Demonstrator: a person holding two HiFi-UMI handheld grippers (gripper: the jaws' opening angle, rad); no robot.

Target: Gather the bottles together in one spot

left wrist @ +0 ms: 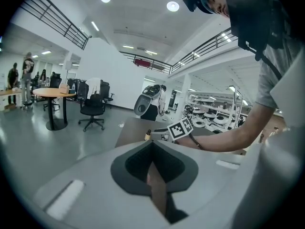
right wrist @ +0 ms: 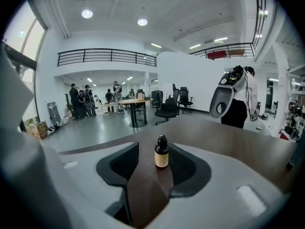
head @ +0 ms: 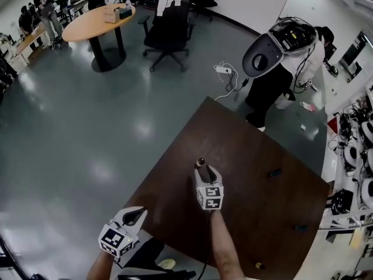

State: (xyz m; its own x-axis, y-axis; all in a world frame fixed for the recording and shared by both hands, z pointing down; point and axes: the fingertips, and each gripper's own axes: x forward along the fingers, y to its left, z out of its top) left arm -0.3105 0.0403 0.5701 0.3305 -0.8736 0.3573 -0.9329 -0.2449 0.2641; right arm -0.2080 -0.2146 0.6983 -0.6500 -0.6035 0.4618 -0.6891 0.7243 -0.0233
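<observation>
Right gripper (head: 204, 171), jaws spread, is straddling the upright bottle (right wrist: 161, 152). Left gripper (head: 135, 214), jaws pressed together, is hovering at the table (head: 262, 214) edge.

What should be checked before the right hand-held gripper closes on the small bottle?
1. Jaws of right hand-held gripper apart: ok.
2. The small bottle upright between them, not yet gripped: ok.
3. Its cap on: ok.
4. The left hand-held gripper empty, away from the bottle: ok.
5. The other dark items gathered: not ok, scattered on the table; whether they are bottles, cannot tell.
</observation>
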